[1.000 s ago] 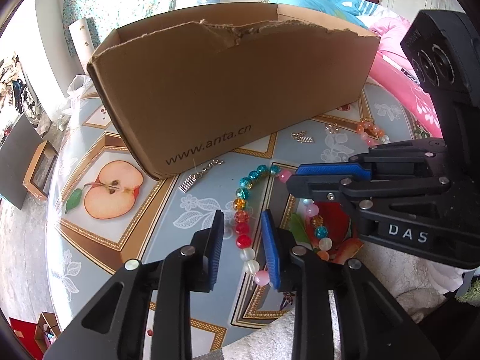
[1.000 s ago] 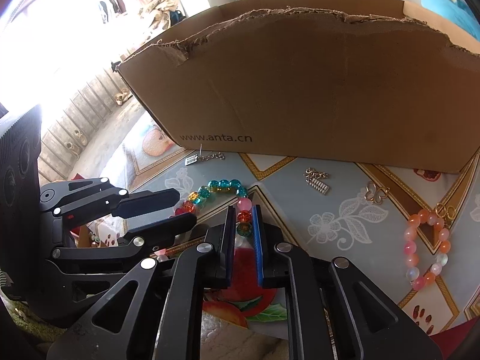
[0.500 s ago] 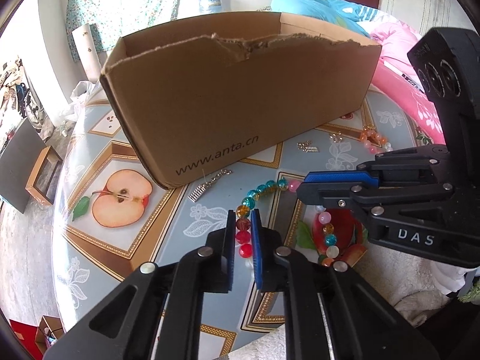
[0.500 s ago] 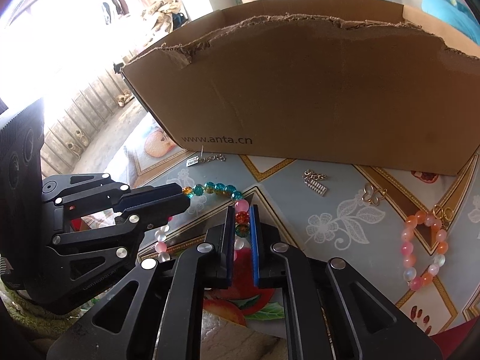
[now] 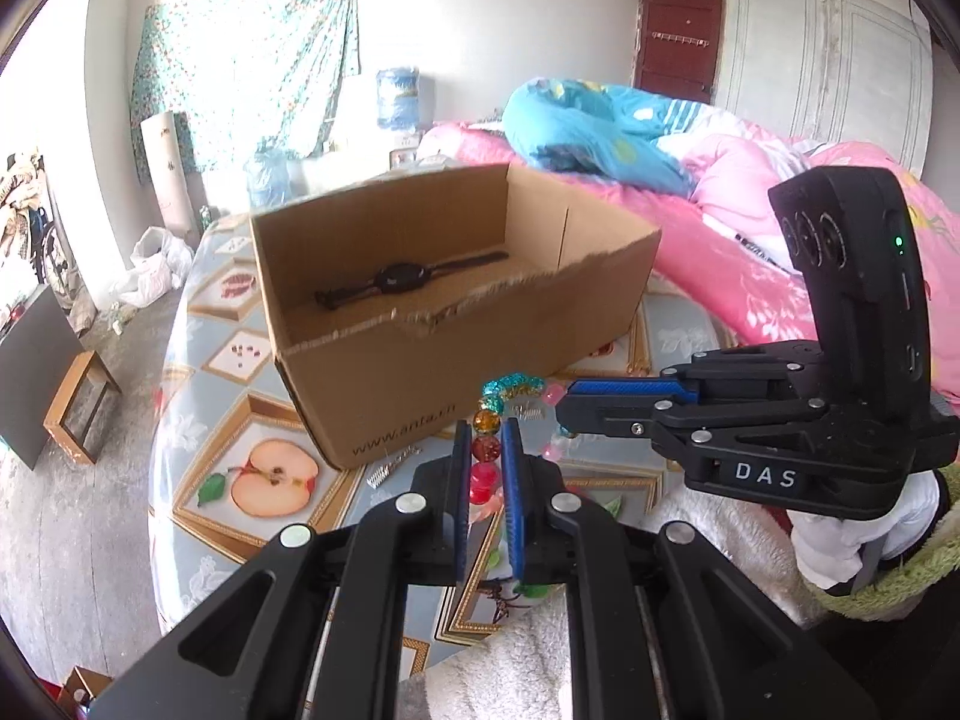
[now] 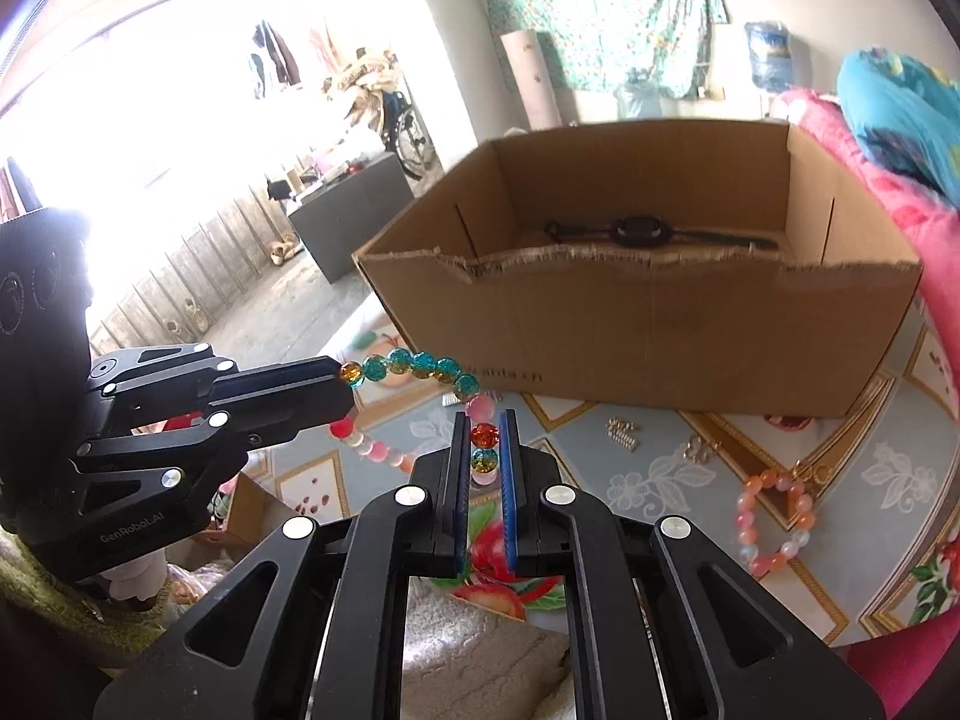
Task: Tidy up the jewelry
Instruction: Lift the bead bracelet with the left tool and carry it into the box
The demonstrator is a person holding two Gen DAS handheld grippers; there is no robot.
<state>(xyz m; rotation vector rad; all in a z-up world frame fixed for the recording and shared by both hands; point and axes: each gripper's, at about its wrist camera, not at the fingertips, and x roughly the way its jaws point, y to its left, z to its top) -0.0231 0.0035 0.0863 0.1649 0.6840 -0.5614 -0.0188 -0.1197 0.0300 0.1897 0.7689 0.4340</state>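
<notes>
Both claws pinch the beaded bracelet [image 6: 420, 367]: the left claw [image 5: 486, 456] clamps its red beads, the right claw [image 6: 483, 450] an orange one, so the loop hangs off the worktop [image 6: 660, 468], just before the cardboard box [image 6: 648, 324]. Pulling the claws apart could snap the string, scattering beads short of the box.

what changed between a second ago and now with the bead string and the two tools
The left tool, open around the multicoloured bead string a second ago, has just been closing and now pinches it. The right tool was already shut on it. Both have lifted the string off the table, so it hangs between them. The cardboard box, the black watch inside it and the orange bracelet stayed put.
</notes>
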